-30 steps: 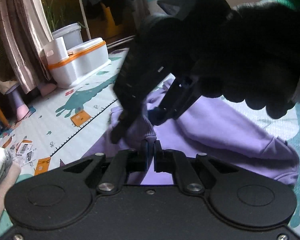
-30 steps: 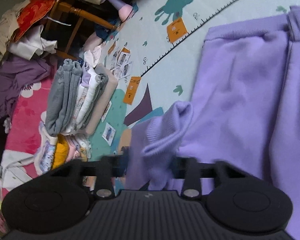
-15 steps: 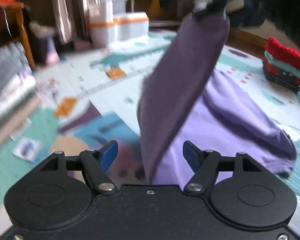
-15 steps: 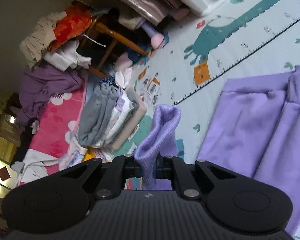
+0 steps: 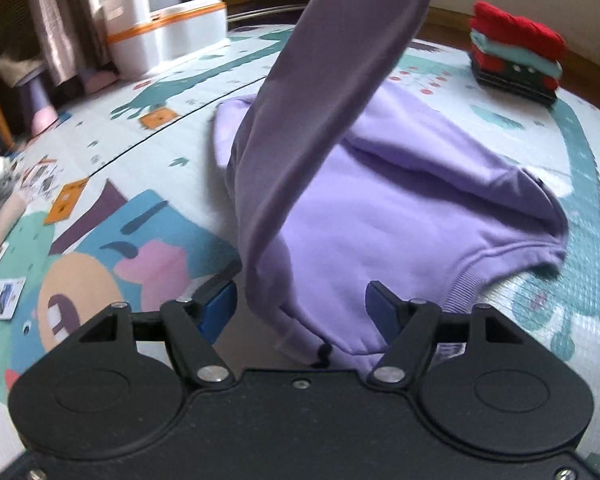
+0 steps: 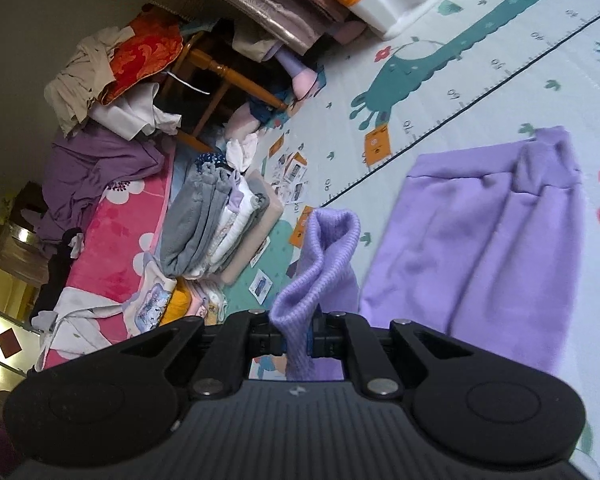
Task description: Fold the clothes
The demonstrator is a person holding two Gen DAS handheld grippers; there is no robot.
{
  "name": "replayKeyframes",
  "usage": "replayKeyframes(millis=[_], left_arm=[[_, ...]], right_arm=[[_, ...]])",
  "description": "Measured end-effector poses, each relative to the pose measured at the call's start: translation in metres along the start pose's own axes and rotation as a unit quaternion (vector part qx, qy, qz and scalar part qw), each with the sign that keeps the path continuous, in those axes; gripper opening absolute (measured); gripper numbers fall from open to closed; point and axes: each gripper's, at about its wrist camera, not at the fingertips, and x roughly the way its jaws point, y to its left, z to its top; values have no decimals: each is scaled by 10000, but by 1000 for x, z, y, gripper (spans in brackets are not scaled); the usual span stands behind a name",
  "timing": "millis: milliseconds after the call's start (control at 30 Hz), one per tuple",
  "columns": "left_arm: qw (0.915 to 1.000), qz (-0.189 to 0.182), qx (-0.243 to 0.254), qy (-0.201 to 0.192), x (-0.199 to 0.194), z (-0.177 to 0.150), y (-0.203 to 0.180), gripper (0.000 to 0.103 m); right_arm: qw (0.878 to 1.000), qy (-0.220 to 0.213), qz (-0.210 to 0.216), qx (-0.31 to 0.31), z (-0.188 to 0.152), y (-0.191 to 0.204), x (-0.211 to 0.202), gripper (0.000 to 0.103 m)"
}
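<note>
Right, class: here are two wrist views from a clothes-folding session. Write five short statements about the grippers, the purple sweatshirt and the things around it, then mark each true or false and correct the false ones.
1. The right gripper is shut on the sweatshirt's ribbed cuff. True.
2. The left gripper is shut on the sleeve. False: it is open, with cloth hanging between its fingers.
3. The purple sweatshirt lies partly on the play mat. True.
4. The folded stack topped in red sits on the sweatshirt. False: it rests apart, on the mat.
5. The white box has a green band. False: orange.
</note>
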Motion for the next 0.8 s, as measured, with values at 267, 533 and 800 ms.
replayKeyframes(millis=[267, 533, 800], left_arm=[[9991, -96, 417, -57, 1, 1, -17, 49], [9918, -166, 1253, -203, -1, -3, -43, 34], [9894, -214, 1424, -198, 5, 6, -61, 15]], right_arm=[[9999, -60, -101, -110, -11, -13, -36, 11], [9993, 13, -89, -363, -25, -21, -72, 11], [9991, -330, -248, -80, -39, -49, -111, 11]])
